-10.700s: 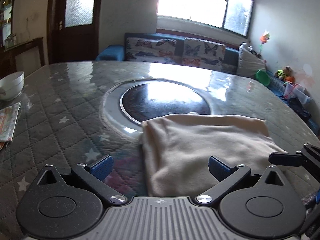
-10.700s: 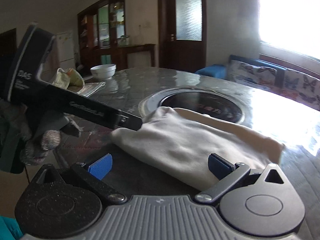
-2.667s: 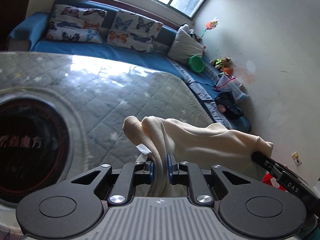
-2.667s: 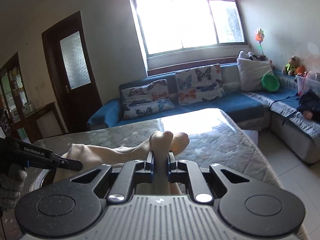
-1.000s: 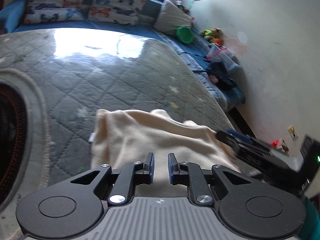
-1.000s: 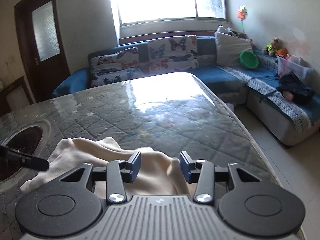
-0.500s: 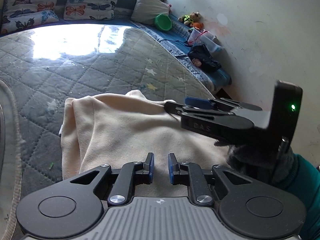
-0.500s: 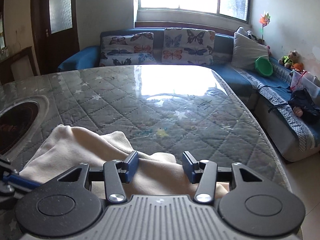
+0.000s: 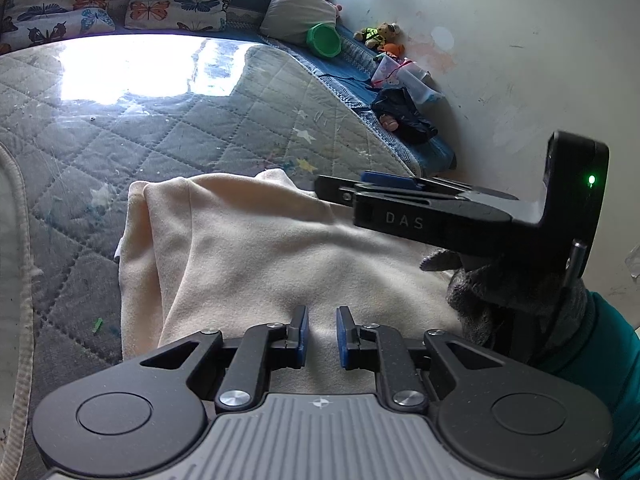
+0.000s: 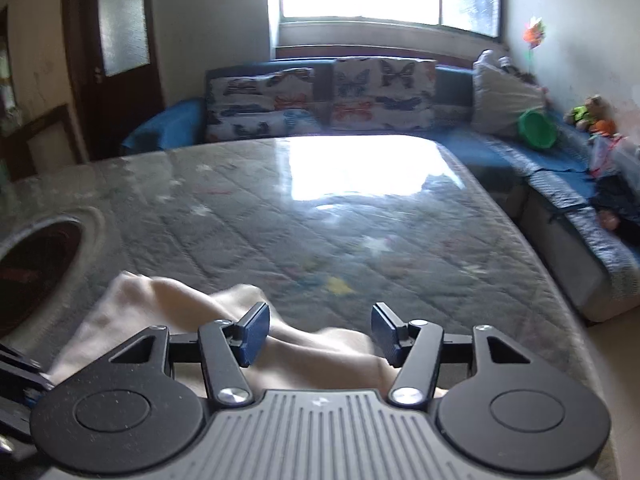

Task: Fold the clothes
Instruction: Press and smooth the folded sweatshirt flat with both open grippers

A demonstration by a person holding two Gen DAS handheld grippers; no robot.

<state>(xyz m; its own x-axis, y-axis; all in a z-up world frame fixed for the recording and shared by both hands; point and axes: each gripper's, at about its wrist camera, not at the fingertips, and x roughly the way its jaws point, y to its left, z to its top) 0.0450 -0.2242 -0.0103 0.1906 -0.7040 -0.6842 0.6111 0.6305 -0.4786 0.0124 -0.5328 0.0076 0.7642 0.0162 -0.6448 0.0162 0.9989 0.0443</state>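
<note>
A cream garment (image 9: 256, 248) lies folded on the quilted grey table top (image 9: 168, 124), near its right edge. My left gripper (image 9: 320, 336) hovers over the garment's near part with its jaws a narrow gap apart and nothing between them. My right gripper shows in the left wrist view (image 9: 340, 186) as a black tool above the garment's far right part. In the right wrist view the right gripper (image 10: 318, 334) is open and empty above the garment (image 10: 168, 304).
A dark round inset (image 10: 28, 264) sits in the table to the left. A blue sofa with butterfly cushions (image 10: 360, 92) stands beyond the table. Toys and a green bowl (image 9: 324, 40) lie along the right wall. The table's right edge (image 10: 560, 312) is close.
Both grippers let go of the garment, which now lies flat on the table. The right gripper's jaws opened wider, and it moved in over the garment's right part.
</note>
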